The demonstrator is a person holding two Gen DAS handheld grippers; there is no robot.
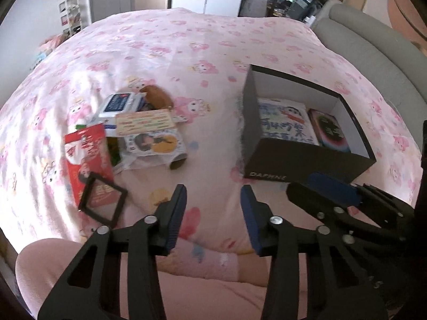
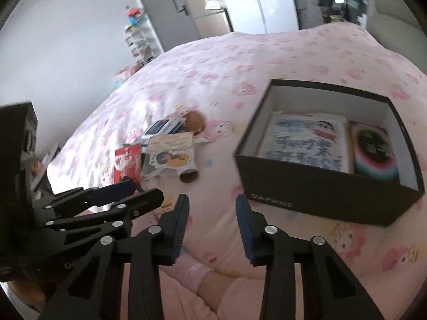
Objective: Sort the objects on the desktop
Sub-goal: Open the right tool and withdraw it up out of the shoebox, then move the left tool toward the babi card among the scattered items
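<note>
Pink cartoon-print bedding (image 1: pixel 186 42) fills both views. Nearest, my left gripper (image 1: pixel 213 197) and right gripper (image 2: pixel 212 204) hang side by side, tilted down, fingers spread with nothing between them. Next I should pick one item, come in low and square, and close on a firm edge. Mid-left lies the pile: black frame (image 1: pixel 102 200), red packet (image 1: pixel 86 149), probably cards. Right of it, the black box (image 1: pixel 307 165) already holds a booklet (image 2: pixel 307 141).
</note>
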